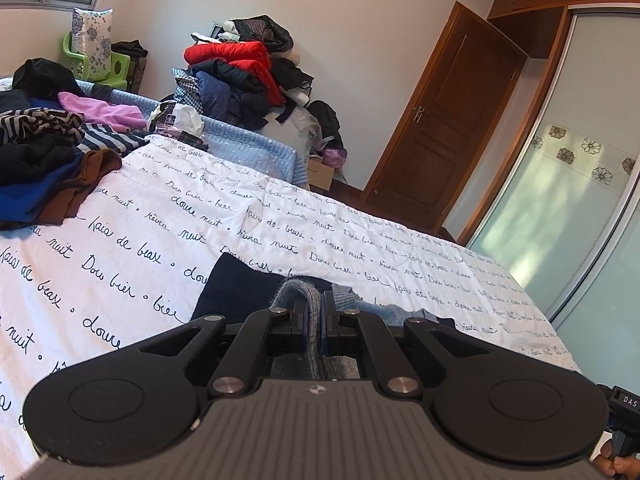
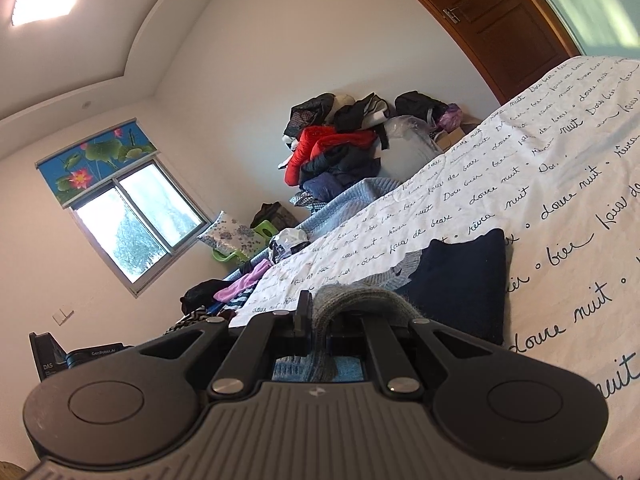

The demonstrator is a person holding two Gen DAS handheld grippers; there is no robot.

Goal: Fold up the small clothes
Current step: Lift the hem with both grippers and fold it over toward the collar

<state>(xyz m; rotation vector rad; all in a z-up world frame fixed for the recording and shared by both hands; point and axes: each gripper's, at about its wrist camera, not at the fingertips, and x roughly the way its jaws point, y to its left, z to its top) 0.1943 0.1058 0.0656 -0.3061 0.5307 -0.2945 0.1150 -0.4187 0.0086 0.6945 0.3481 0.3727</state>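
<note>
Claws, two, each black with two fingers, each held by a person. Left claw [image 1: 316, 320]: jaws together, clamped on a fold of grey-blue knitted fabric [image 1: 298, 300] that arches up over the fingertips. Right claw [image 2: 318, 324]: jaws together, clamped on a like fold of the same grey-blue knit [image 2: 360, 300], which drapes across its fingertips.

Garment: small grey-blue knitted piece, pinched at two places, the rest lying on the bed just ahead of both claws. A dark navy folded cloth [image 1: 236, 288] lies touching it, ahead and left of the left claw, ahead and right of the right claw [image 2: 464, 280].

Bed: white quilt printed with black handwritten French words [image 1: 160, 216], spread under and beyond both claws. A pale blue quilted cover [image 1: 256, 148] shows at the far edge.

Loose clothes: a heap of striped, blue, brown and pink pieces [image 1: 52, 148], well to the left of the left claw on the bed. A tall stack of jackets, red one on top [image 1: 240, 60], stands far ahead beyond the bed.

Room: brown wooden door [image 1: 444, 120] far ahead to the right of the left claw; frosted sliding wardrobe panel with flower tiles [image 1: 560, 184] further right; window with lotus-print blind [image 2: 100, 152] far left of the right claw.
</note>
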